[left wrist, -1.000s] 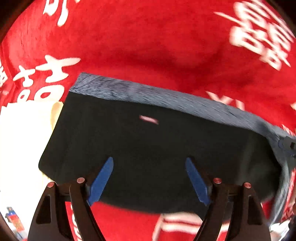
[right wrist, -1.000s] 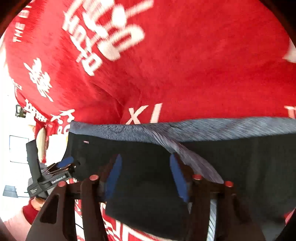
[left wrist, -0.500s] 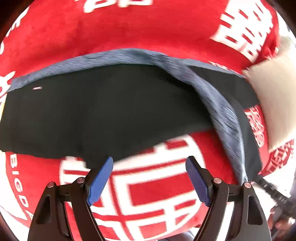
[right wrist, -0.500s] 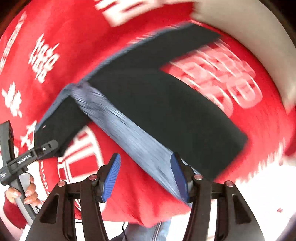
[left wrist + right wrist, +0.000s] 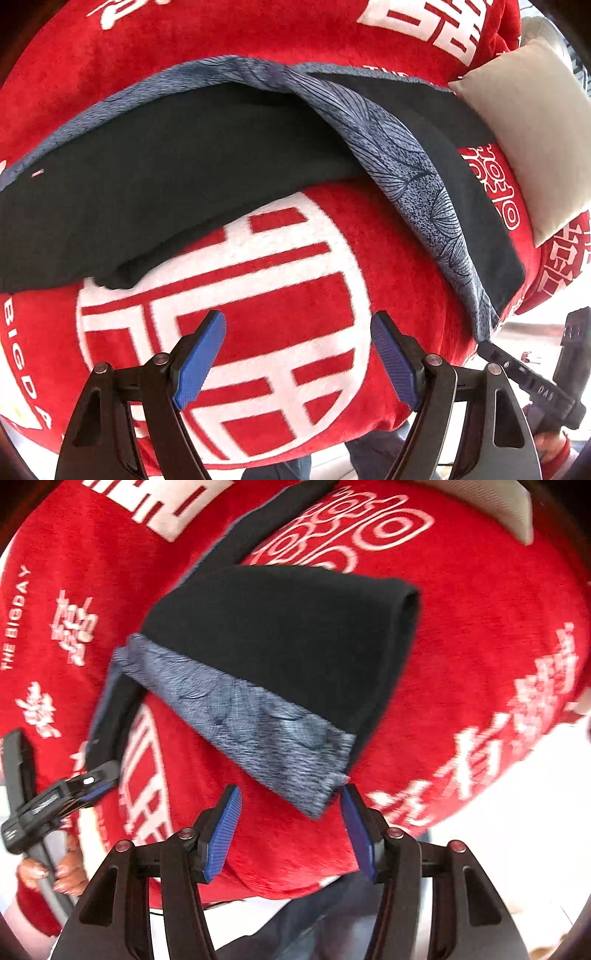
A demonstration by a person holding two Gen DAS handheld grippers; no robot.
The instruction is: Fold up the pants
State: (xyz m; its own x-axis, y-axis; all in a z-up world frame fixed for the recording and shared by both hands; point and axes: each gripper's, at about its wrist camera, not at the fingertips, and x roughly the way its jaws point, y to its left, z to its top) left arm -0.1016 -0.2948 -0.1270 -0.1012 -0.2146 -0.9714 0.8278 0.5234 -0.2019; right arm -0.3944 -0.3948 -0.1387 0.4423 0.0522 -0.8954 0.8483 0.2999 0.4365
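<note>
Whereas a second ago both grippers sat low over the flat black cloth with the waistband running straight across, the pants [image 5: 192,177] now lie bent into a V on the blanket, the two black legs splayed apart and the grey patterned waistband [image 5: 402,173] running diagonally along the fold. Half a second ago the same V was already forming in blur; now it is sharp in the left wrist view.

Left gripper [image 5: 297,360]: jaws spread wide, nothing between the blue pads, hovering over the white emblem and clear of the cloth. In the right wrist view it shows at the left edge, just beside the tip of one leg; contact cannot be confirmed.

Right gripper [image 5: 291,830]: jaws apart, nothing held. The waistband corner [image 5: 317,801] hangs just in front of the fingertips, close to the right pad; touching or not, I cannot tell.

Judgement: a first lengthwise fold is not finished. The legs must be laid one over the other, so the next grasp likely goes to the waistband corner or a leg end.

Surface: a plush red blanket [image 5: 295,280] with white Chinese characters and the lettering "THE BIGDAY". A beige cushion [image 5: 524,133] rests at its far right edge, touching one leg. Beyond the blanket, only bright overexposed floor.
</note>
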